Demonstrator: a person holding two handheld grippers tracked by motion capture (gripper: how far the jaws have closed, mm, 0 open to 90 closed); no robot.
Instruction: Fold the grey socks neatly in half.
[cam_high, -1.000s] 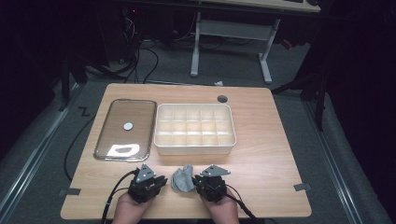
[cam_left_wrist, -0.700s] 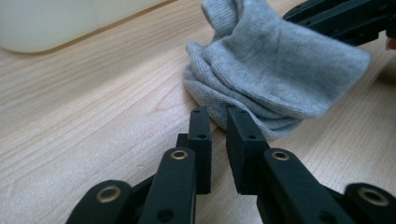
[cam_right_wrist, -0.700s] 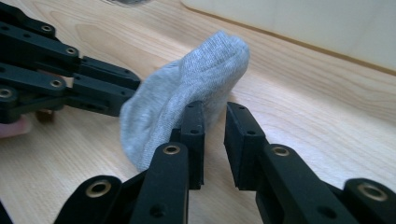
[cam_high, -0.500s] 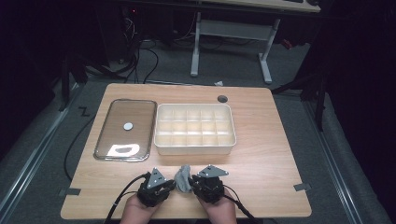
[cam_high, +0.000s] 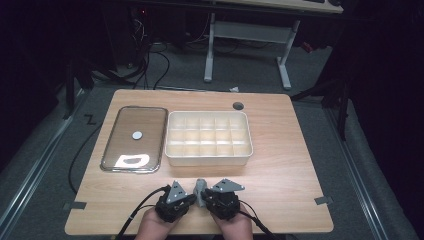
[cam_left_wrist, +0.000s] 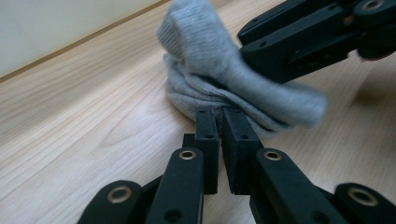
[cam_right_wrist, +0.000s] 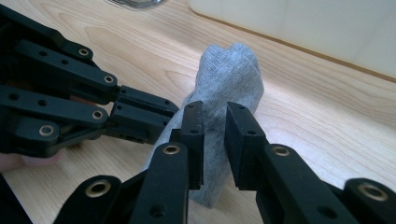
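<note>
Pinching one grey sock (cam_left_wrist: 219, 79) with both narrowed claws, left claw (cam_left_wrist: 220, 122) and right claw (cam_right_wrist: 214, 122), risks stretching it or a slip.

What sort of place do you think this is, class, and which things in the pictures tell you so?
Probably a lab or workshop set up for recording demonstrations, not a home. A lone wooden table stands on grey carpet in a dark room, cables trail behind it, and a white desk frame stands beyond.
</note>
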